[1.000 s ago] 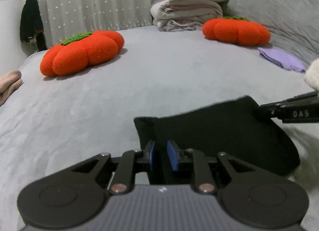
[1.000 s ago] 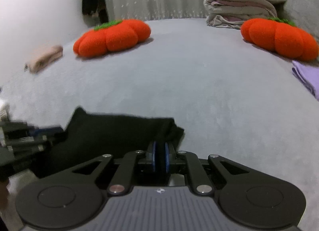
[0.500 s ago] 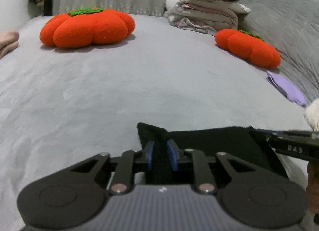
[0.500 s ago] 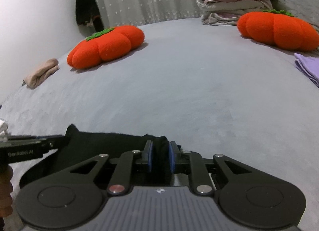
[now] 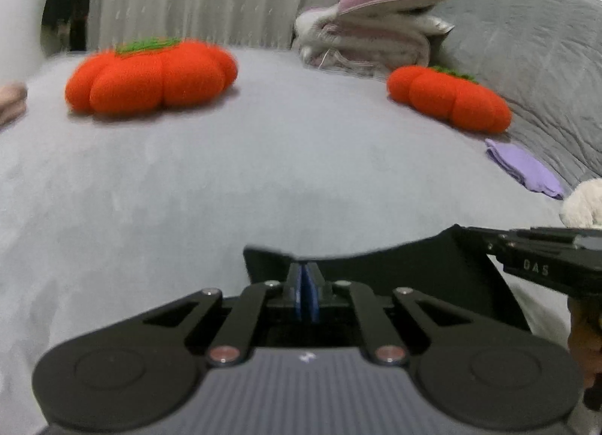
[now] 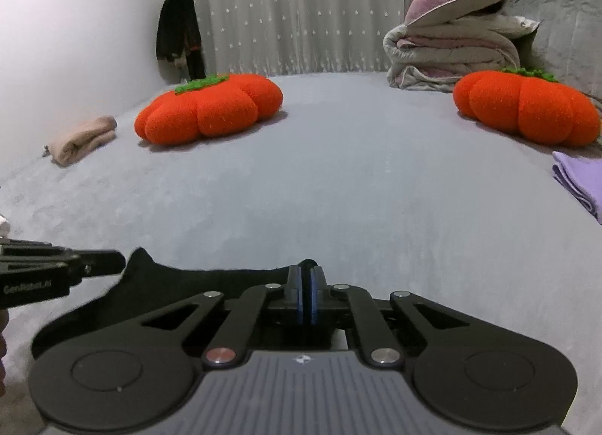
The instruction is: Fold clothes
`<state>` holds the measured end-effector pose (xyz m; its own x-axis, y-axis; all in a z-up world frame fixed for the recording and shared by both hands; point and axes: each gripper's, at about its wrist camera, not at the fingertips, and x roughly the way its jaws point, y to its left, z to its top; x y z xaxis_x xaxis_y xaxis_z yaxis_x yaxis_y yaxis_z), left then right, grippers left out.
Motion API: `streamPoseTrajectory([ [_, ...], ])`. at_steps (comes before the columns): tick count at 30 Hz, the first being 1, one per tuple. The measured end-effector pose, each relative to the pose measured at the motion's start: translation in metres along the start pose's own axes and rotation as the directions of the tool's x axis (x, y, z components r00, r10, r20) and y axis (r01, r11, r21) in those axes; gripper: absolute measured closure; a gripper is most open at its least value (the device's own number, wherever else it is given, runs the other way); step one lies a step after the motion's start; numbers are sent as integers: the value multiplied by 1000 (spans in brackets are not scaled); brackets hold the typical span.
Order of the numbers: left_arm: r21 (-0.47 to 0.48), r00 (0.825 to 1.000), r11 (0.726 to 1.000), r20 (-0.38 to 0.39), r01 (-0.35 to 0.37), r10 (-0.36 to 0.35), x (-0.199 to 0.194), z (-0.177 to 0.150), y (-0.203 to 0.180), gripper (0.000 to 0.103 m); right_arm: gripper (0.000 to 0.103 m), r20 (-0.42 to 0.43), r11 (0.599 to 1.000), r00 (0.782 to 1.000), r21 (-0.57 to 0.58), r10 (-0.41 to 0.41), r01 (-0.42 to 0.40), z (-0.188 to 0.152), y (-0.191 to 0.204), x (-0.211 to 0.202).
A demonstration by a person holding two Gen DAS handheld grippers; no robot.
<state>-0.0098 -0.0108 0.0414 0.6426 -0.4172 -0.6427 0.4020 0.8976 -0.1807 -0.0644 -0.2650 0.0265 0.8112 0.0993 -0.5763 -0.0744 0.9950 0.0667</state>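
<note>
Left wrist view shows the left gripper point(image 5: 306, 286) clenched on one corner of a black garment point(image 5: 406, 277), its blue pads pressed together with cloth pinched between. The right gripper point(image 6: 306, 290) is likewise clamped on the opposite corner, so the top edge runs taut between them at the near end of the grey bed point(image 6: 338, 179). Holding both corners probably keeps the cloth spread for a clean fold. Two orange pumpkin cushions point(image 6: 209, 113) sit far off, well apart from it.
</note>
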Motion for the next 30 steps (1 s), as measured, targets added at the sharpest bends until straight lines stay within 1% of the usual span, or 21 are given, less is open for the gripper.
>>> streamPoseTrajectory([
  [2, -23, 1000, 1000, -3, -5, 5, 1, 1, 7, 97, 96, -29, 1000, 1000, 16, 4, -4, -2, -2, 4],
  [3, -35, 1000, 999, -3, -3, 3, 0, 1, 10, 95, 96, -36, 999, 999, 32, 13, -12, -2, -4, 4],
  [4, -50, 1000, 999, -4, 4, -4, 0, 1, 12, 94, 95, -38, 999, 999, 49, 17, -15, -1, -6, 4],
  [6, -72, 1000, 997, -15, 18, -19, 2, 2, 16, 88, 91, -37, 997, 999, 76, 33, -30, 0, -10, 2],
  [8, -87, 999, 996, -31, 34, -37, 5, 3, 18, 86, 90, -40, 994, 998, 99, 47, -43, 0, -12, 3],
  [11, -93, 998, 995, -41, 45, -49, 10, 4, 19, 85, 90, -47, 992, 998, 122, 52, -46, -1, -14, 4],
  [12, -90, 998, 995, -37, 45, -48, 9, 4, 19, 83, 90, -46, 991, 997, 127, 54, -47, -1, -15, 3],
  [14, -81, 999, 996, -24, 45, -47, 8, 4, 17, 82, 90, -47, 990, 997, 130, 59, -53, -2, -14, 3],
  [17, -66, 999, 997, -5, 44, -45, 5, 5, 15, 84, 90, -54, 994, 997, 103, 51, -45, -4, -9, 5],
  [19, -57, 999, 997, 8, 44, -43, 3, 5, 13, 89, 91, -57, 996, 998, 78, 41, -36, -5, -5, 6],
  [20, -52, 999, 998, 14, 43, -43, 2, 5, 12, 92, 94, -52, 998, 998, 63, 34, -31, -5, -2, 6],
  [22, -42, 999, 998, 27, 43, -42, 1, 5, 11, 96, 95, -39, 999, 999, 48, 24, -22, -4, 0, 4],
  [30, -16, 996, 999, 76, 39, -37, -5, 7, 5, 97, 96, 10, 999, 1000, 52, 4, -4, -3, -1, -5],
])
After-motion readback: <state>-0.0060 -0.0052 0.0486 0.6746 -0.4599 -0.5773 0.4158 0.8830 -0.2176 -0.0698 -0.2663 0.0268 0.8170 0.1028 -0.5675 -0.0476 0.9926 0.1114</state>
